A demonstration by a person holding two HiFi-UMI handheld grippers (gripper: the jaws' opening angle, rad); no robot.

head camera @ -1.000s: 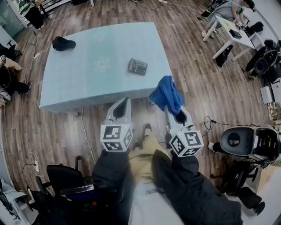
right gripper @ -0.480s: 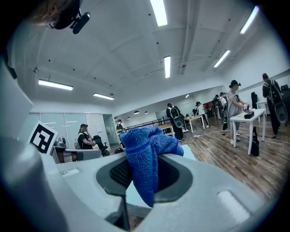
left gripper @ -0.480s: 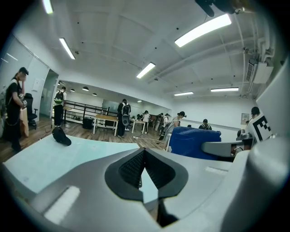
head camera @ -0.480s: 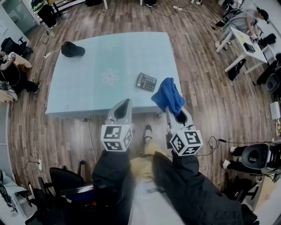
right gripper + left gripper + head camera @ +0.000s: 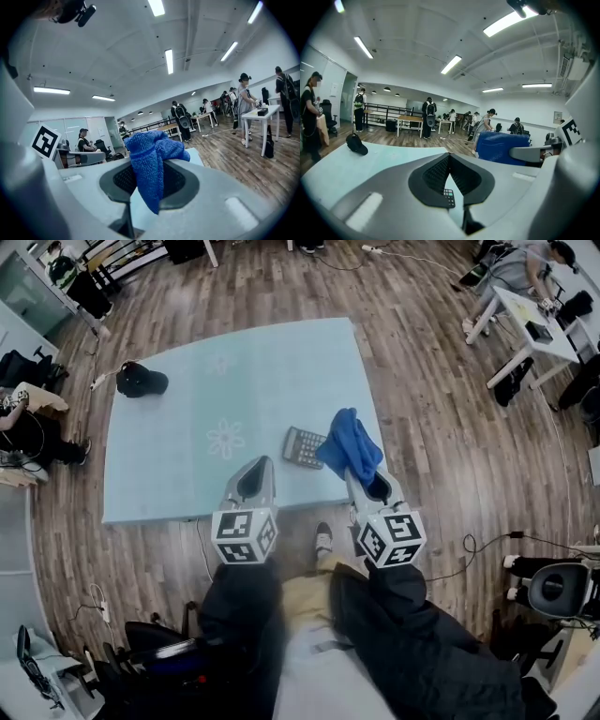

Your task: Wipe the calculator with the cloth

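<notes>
Calculator (image 5: 302, 447) lies lengthwise left-to-right (slightly skewed); right tongs (image 5: 361, 476) pinch cloth (image 5: 349, 442), left tongs (image 5: 254, 467) pressed together.

Left hand-held gripper (image 5: 255, 467) and right (image 5: 366, 482), jaws closed

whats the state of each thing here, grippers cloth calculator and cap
left gripper: shut, empty
right gripper: shut on the cloth
cloth: bunched, pinched between the jaws
calculator: flat on the table, keys up
cap: lying at the table's far left corner
</notes>
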